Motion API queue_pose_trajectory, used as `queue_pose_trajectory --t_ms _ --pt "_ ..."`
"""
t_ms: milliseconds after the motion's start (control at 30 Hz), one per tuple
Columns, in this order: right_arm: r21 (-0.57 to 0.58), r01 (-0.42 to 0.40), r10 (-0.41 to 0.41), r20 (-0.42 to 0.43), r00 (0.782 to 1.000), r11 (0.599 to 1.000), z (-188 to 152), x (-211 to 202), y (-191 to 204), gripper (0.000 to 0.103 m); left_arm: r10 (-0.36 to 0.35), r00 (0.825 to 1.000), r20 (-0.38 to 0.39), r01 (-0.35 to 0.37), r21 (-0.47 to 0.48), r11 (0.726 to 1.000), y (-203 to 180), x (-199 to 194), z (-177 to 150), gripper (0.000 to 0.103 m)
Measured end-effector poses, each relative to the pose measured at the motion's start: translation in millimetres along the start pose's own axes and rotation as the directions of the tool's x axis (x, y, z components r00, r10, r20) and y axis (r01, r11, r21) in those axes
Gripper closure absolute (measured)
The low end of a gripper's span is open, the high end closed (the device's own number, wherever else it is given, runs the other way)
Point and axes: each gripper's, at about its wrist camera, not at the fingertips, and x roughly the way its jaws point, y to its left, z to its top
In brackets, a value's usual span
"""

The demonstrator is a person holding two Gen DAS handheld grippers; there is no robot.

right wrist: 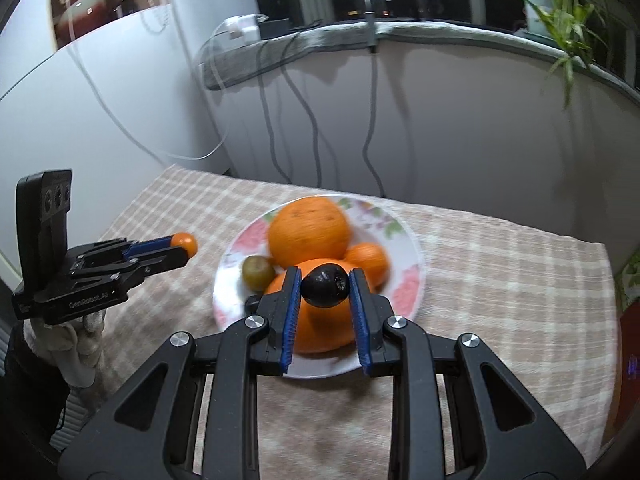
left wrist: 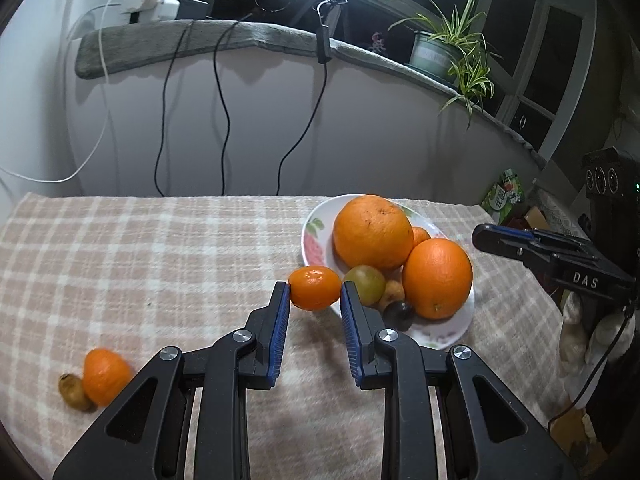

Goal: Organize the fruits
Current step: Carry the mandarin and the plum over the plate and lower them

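Note:
A floral plate [left wrist: 316, 236] [right wrist: 404, 284] holds two large oranges [left wrist: 372, 232] [left wrist: 437, 278], a green fruit [left wrist: 365, 284] [right wrist: 258, 271], a small yellow fruit [left wrist: 392, 293] and a dark one [left wrist: 399, 314]. My left gripper [left wrist: 314, 292] [right wrist: 184, 246] is shut on a small mandarin [left wrist: 315, 288] [right wrist: 185, 243], held just left of the plate's rim. My right gripper [right wrist: 325, 286] is shut on a dark plum-like fruit [right wrist: 325, 286], above the near orange [right wrist: 320, 320]; it shows at the right of the left wrist view [left wrist: 484, 236].
On the checked tablecloth [left wrist: 160, 260], at the near left, lie another mandarin [left wrist: 105, 376] and a small brown fruit [left wrist: 74, 391]. Cables [left wrist: 224, 112] hang down the wall behind. A potted plant [left wrist: 444, 52] stands on the sill. A green packet [left wrist: 505, 196] lies past the table's right end.

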Motion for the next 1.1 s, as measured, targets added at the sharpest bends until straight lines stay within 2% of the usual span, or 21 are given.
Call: queue_pose_trajectory --t_ms 333,1100 --pt "0.043 0.02 -0.019 -0.024 1.0 0.999 6 19 -27 0.078 -0.001 1.0 -0.017 0.001 0.017 1.0 -8 23 13 0.079" --pt "0.094 -0.005 0.01 -0.052 0.999 0.996 6 37 -40 0.078 -0.014 0.999 -0.035 0.015 0.024 1.0 -11 37 17 0.078"
